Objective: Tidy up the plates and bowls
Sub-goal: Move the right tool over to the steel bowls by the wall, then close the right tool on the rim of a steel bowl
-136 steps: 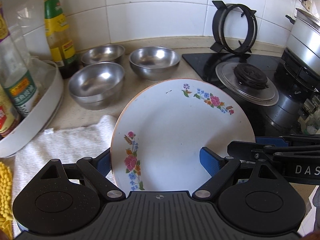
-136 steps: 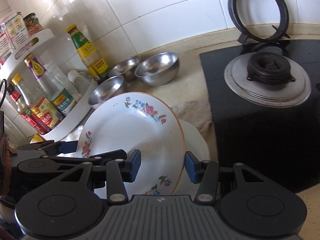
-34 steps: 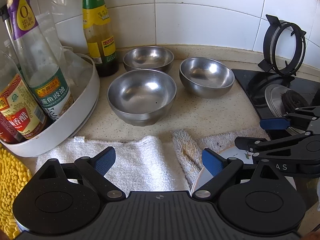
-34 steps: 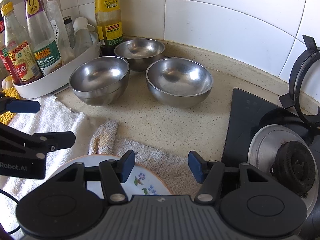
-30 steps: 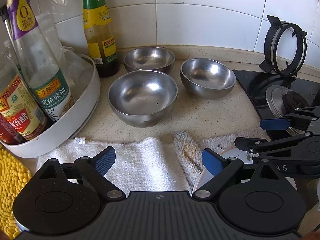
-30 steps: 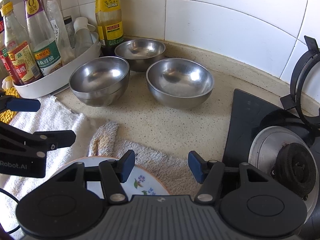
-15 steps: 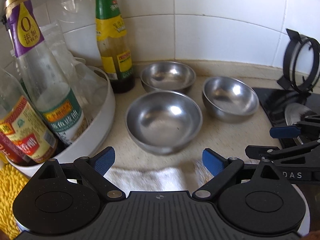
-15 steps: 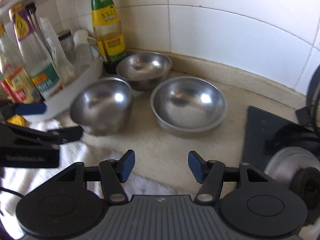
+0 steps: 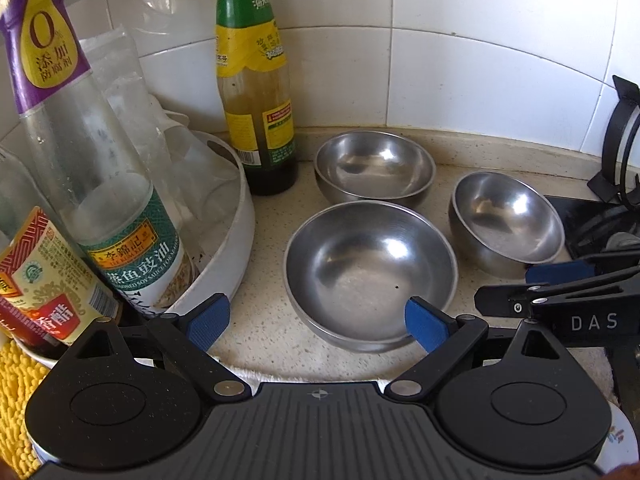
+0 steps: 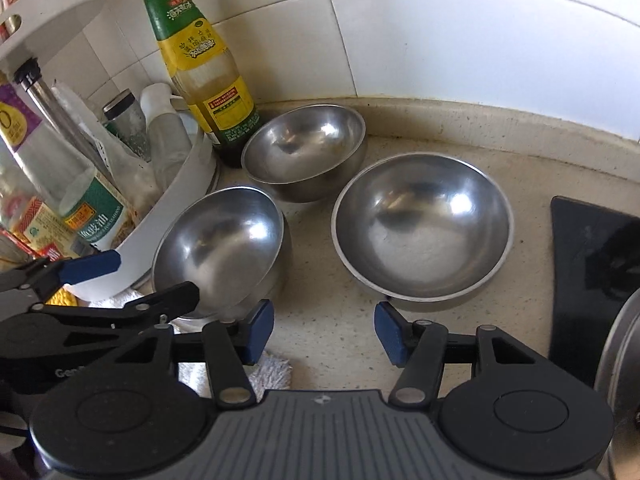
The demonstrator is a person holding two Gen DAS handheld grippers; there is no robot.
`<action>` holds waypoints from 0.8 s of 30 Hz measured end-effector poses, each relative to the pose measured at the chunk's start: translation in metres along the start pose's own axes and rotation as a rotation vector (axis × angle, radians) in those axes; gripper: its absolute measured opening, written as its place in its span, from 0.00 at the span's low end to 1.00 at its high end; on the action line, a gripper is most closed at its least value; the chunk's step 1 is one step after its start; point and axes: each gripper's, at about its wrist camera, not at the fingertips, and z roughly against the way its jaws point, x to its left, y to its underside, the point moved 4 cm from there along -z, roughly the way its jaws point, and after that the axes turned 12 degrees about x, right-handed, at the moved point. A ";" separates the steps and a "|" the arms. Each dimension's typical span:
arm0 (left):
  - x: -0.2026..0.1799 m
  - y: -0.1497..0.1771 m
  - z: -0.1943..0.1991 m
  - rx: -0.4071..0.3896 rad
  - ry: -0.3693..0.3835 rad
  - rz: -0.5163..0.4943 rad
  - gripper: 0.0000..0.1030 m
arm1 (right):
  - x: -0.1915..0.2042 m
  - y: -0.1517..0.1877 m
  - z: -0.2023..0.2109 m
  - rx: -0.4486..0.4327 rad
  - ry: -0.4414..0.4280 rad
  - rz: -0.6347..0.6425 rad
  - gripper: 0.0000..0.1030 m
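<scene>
Bowls not sorted yet: three steel bowls sit loose on the bench by the bottles. My left tongs and right tongs both gape empty.

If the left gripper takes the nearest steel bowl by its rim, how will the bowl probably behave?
The nearest steel bowl looks thin-walled and polished, so it is probably light and may slip between the left gripper's fingers. Its rounded underside suggests it could rock or slide across the counter if pushed.
</scene>
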 end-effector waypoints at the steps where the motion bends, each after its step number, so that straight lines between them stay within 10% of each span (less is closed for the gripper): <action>1: 0.001 -0.001 -0.001 0.001 0.002 0.001 0.94 | 0.000 -0.001 -0.001 0.001 -0.011 -0.001 0.56; 24: 0.004 -0.010 -0.034 0.053 0.056 -0.015 0.84 | -0.007 -0.012 -0.013 0.008 -0.141 -0.176 0.45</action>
